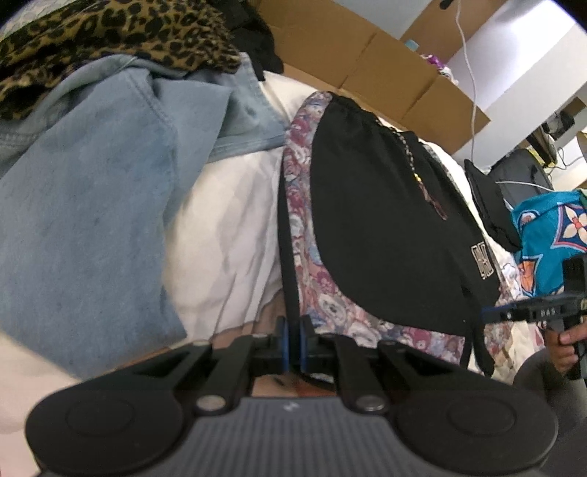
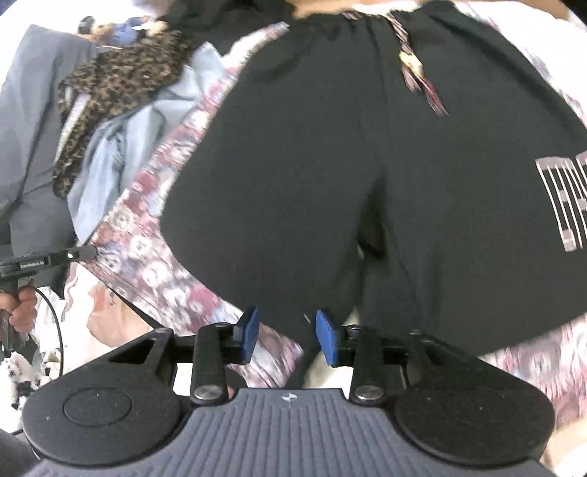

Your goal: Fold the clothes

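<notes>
On the white bedding [image 1: 227,227], a pair of black shorts [image 1: 381,227] lies spread flat over a floral-print garment [image 1: 304,205] in reds, blues and whites with a dark edge binding. At the bottom of the left wrist view, the left gripper [image 1: 292,343] has its jaws pressed together on that dark edge of the floral-print garment, the strip running straight up from between the blue pads. The black shorts show a gathered waistband at the far end, a patterned drawstring [image 2: 414,69] trailing down the front, and pale block lettering [image 2: 565,201] near one leg hem. From the right wrist view, the right gripper [image 2: 287,337] has its jaws spread, blue pads apart, with the lower hem of the black shorts and a strip of the floral fabric lying between and just beyond them; nothing is pinched. To the left of the floral piece, a light blue denim garment [image 1: 91,205] lies crumpled on the bedding, and a leopard-print garment [image 1: 110,33] rests on top of it at the far side. Cardboard boxes [image 1: 385,69] stand beyond the bed, and a turquoise patterned cloth [image 1: 550,235] shows at the right edge of the left wrist view.
</notes>
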Demonstrator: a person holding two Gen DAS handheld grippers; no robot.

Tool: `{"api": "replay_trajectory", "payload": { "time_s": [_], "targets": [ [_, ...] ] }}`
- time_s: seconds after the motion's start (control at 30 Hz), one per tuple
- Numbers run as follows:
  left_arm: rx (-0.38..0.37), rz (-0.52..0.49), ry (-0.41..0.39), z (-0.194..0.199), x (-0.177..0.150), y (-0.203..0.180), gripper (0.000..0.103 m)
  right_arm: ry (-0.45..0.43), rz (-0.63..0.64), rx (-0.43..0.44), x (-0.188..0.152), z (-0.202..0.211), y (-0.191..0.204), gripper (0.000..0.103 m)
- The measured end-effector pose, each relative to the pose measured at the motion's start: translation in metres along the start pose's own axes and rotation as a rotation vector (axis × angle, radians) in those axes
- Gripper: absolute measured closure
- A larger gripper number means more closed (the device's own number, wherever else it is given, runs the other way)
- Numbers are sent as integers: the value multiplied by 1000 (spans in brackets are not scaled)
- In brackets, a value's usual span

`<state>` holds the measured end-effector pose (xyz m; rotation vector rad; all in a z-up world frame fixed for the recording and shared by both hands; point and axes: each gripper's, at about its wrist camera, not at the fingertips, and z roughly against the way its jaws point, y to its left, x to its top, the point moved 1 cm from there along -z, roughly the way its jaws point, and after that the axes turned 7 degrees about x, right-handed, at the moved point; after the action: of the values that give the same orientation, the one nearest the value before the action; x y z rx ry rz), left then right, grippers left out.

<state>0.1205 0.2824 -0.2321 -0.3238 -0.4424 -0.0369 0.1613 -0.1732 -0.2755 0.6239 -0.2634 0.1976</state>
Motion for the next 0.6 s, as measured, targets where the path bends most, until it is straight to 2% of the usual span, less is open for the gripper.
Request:
{"api": "replay_trajectory", "payload": {
  "time_s": [0.17,0.4,0.6],
  "targets": [
    [-4,-6,-3,3,0,-3,97,-38,140,12,16,-7,27,63],
    [-12,-2,-15,6,4,-9,97,-70,221,58,32,-20,57,61],
    [-17,-2,-25,5,5,-18,97,-33,309,77,38,-36,86,59]
  ]
}}
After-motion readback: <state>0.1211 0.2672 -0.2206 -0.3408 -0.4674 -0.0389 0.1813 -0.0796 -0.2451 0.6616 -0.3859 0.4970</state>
